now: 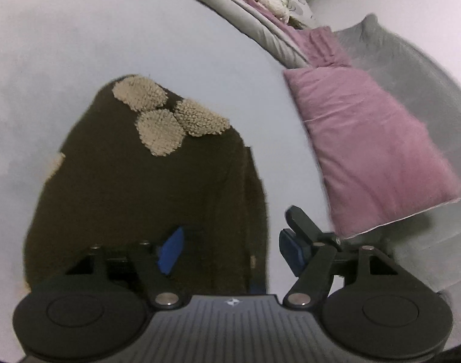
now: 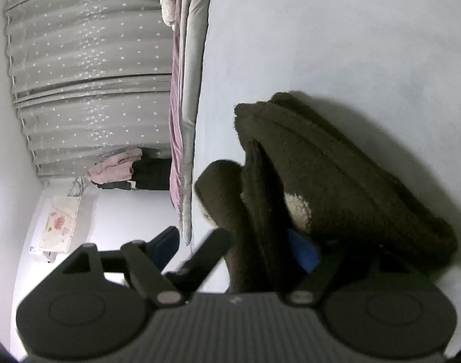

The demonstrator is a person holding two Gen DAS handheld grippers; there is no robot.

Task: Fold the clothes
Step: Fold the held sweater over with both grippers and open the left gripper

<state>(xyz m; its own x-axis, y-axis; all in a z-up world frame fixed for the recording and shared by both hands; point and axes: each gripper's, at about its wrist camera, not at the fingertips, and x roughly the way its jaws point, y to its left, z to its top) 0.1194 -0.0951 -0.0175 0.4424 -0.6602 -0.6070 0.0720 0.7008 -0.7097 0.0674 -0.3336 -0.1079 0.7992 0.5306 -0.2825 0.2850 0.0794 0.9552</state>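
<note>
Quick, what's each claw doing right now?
Left claw: open, holding nothing, over the brown sweater.
Right claw: open, sweater fabric between its fingers.

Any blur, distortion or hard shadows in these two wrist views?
Left wrist: fisheye bends the bed edge into an arc; the pink quilt is smeared. Right wrist: the brown sweater casts a soft shadow; the left of the fingers is motion-blurred.

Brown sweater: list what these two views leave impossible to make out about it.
- Left wrist view: the brown sweater's near hem is hidden behind the left tool body.
- Right wrist view: the cream patch is mostly covered by folds; its shape is unclear.
- Right wrist view: bunched fabric covers much of the right tool, so whether it grips is unclear.
</note>
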